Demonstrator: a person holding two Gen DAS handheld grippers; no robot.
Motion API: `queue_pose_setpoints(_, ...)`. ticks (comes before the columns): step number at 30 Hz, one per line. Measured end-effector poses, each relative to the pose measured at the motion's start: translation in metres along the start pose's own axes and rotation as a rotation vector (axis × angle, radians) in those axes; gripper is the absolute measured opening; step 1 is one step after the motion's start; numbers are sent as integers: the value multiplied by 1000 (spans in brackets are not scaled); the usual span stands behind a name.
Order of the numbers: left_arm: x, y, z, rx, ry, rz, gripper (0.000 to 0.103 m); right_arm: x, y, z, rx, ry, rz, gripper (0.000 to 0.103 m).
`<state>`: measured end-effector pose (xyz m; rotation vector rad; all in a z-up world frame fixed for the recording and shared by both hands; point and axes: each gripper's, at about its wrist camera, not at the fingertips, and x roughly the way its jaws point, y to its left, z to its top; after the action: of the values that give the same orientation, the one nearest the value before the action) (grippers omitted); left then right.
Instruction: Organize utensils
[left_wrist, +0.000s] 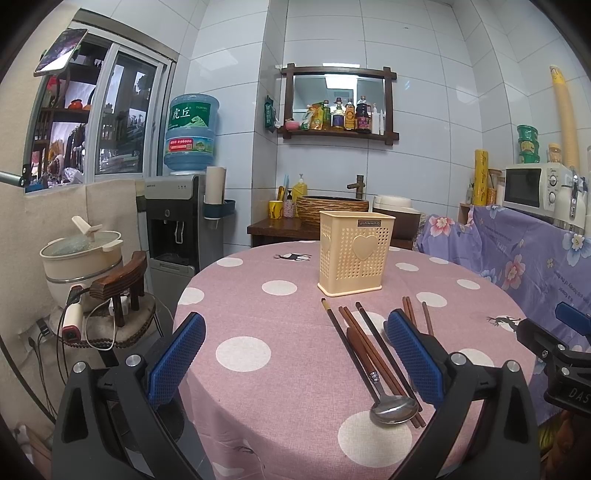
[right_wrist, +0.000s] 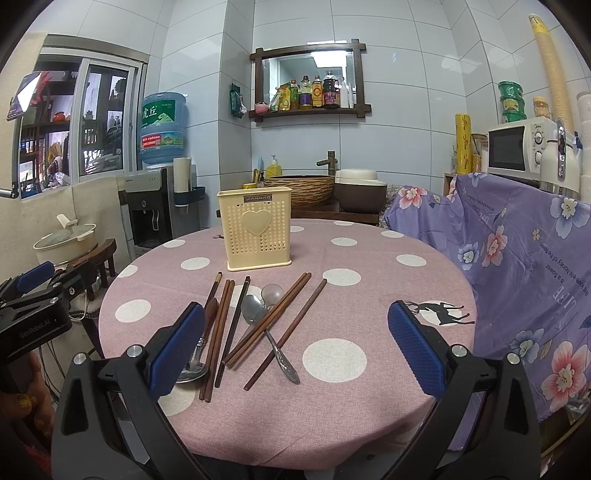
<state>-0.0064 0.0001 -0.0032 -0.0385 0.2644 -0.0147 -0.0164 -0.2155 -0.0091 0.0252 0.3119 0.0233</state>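
Both grippers, left gripper (left_wrist: 295, 350) and right gripper (right_wrist: 295, 347), hover spread wide and empty; ahead, crossed brown wooden chopsticks (right_wrist: 267, 319) overlapping steel spoons (right_wrist: 255, 312) risk scattering when one is pulled toward the cream perforated plastic holder (right_wrist: 256, 230).

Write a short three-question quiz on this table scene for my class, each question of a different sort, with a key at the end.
1. True or false: the cream holder already has chopsticks standing in it.
2. Which best describes the right gripper? A: shut on a spoon. B: open and holding nothing. C: shut on a chopstick.
3. Fill in the missing word: the metal spoon lies on the table among the chopsticks, between the grippers and the ____.

Key: 1 false, no utensil shows above its rim. 2 B. 3 holder.

The left gripper is open too.
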Motion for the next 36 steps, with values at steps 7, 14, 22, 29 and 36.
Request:
queue_pose_setpoints(7,0,0,0,0,0,-1,98,0,0,0,1,1,2,98)
queue_pose_setpoints(14,0,1,0,0,-1,-1,98,0,0,0,0,1,1,98)
queue_pose_setpoints(22,0,0,0,1,1,-2,98,0,0,0,0,3,1,98)
queue_pose_setpoints(29,1,3,-2,4,7,-2,98,3,3,-2,4,13,0,98)
queue_pose_setpoints(36,11,14,-8,-7,57,-13,98,10,-1,-4,-12,32,-18,98)
